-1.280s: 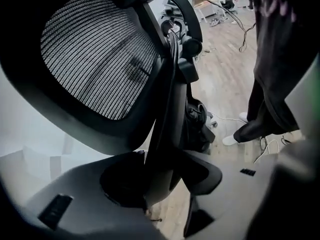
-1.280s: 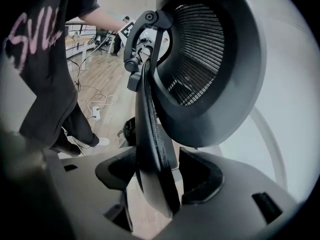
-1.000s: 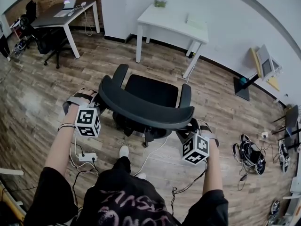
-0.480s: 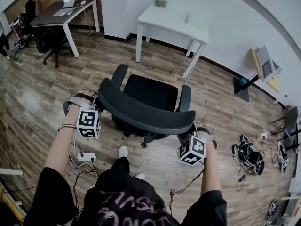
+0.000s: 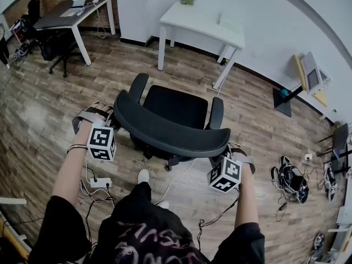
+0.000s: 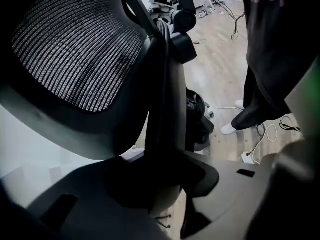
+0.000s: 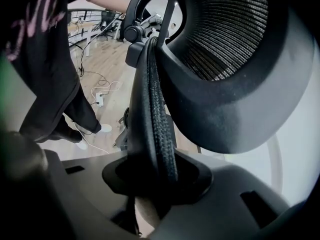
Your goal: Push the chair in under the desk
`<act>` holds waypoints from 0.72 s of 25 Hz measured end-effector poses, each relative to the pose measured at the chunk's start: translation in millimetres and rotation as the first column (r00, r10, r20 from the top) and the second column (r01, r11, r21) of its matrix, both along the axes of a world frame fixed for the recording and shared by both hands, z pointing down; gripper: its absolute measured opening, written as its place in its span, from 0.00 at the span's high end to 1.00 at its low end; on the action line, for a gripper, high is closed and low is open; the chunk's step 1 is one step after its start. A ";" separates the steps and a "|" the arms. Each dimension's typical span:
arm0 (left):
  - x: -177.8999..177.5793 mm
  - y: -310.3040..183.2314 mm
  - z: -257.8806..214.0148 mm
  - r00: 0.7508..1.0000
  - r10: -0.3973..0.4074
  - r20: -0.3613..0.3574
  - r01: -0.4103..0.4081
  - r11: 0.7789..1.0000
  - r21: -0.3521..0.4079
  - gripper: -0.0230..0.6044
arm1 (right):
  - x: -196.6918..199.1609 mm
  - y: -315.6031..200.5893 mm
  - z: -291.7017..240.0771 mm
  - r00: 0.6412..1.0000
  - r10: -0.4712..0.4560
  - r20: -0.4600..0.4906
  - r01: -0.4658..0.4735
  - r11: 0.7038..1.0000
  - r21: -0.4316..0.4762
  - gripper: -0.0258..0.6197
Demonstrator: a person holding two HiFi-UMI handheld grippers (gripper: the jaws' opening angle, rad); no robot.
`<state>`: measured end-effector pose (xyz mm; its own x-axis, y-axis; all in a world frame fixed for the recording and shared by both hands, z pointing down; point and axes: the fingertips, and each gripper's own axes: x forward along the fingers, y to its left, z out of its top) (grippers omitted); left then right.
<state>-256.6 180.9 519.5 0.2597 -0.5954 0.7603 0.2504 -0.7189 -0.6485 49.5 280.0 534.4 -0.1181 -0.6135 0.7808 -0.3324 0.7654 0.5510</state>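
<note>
My left hand-held gripper [image 5: 110,114] and right hand-held gripper [image 5: 226,152] are closing around the two ends of the backrest rim [image 5: 170,132], which sits between each pair of jaws. The office chair [image 5: 177,108] stands on open wooden floor [image 5: 190,70], well apart from the far white tabletop [image 5: 201,22].

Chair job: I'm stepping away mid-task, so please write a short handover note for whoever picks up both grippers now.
Left gripper: jaws closing around the left edge of the backrest, not yet clamped.
Right gripper: jaws closing around its right edge, not yet clamped.
Chair: on the wood floor, seat facing the white desk, apart from it.
Done: both grippers set at the backrest.
Left to do: finish the grip, then roll the chair under the desk, likely the white one ahead.
</note>
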 end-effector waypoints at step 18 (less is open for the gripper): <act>19.7 -61.9 -3.0 0.998 0.051 -0.039 -0.050 0.998 0.024 0.71 | 16.2 -58.4 0.1 1.000 0.023 -0.012 -0.023 1.000 -0.015 0.74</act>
